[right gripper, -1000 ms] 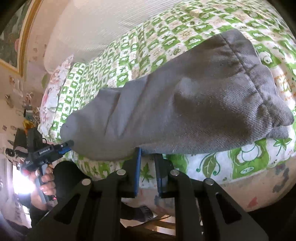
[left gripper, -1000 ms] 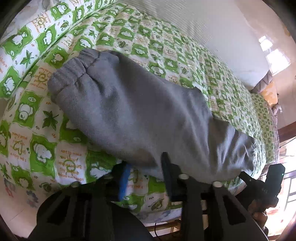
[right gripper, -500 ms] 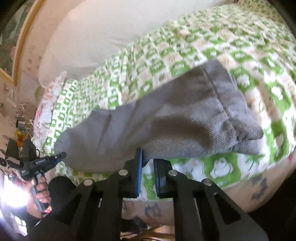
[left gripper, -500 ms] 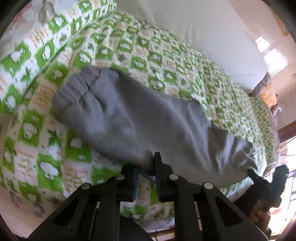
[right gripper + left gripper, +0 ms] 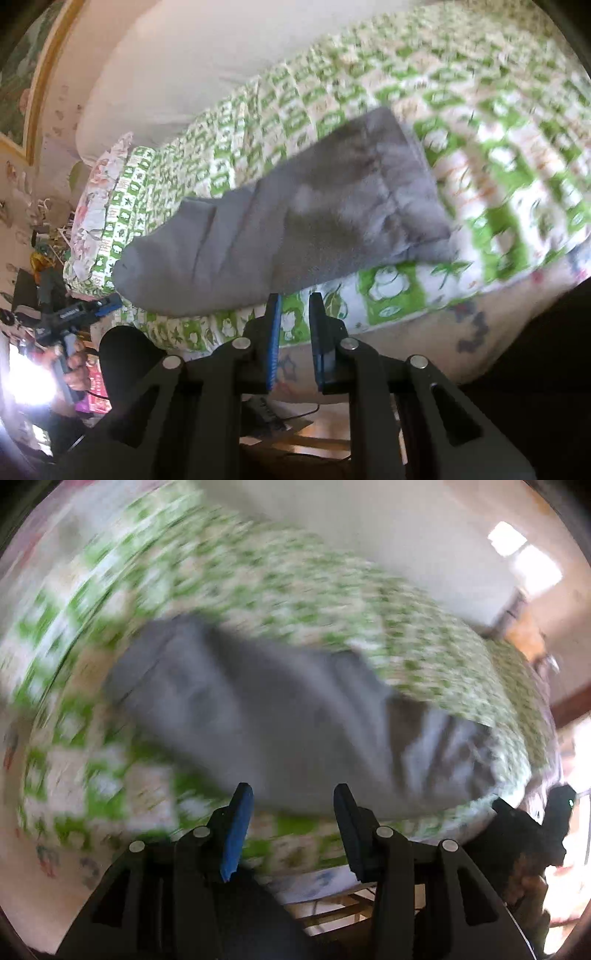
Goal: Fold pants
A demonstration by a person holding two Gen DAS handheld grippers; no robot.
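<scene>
The grey pants [image 5: 295, 716] lie folded in a long bundle on the green-and-white patterned bedspread [image 5: 424, 642]; this view is blurred by motion. My left gripper [image 5: 291, 794] is open and empty, just short of the bundle's near edge. In the right wrist view the pants [image 5: 295, 221] lie across the bed, cuffed end to the right. My right gripper [image 5: 294, 299] is slightly open and empty, its tips just below the bundle's near edge. The left gripper also shows in the right wrist view [image 5: 77, 310], held in a hand at the far left.
A white wall or headboard [image 5: 207, 59] runs behind the bed. A floral pillow [image 5: 99, 192] lies at the bed's far end. The bed's front edge [image 5: 406, 332] drops off just before my grippers. The other hand and gripper [image 5: 535, 823] show at right.
Both grippers have let go of the pants and pulled back from the bundle. The left jaws opened wide; the right jaws opened slightly. The pants now rest on the bed.
</scene>
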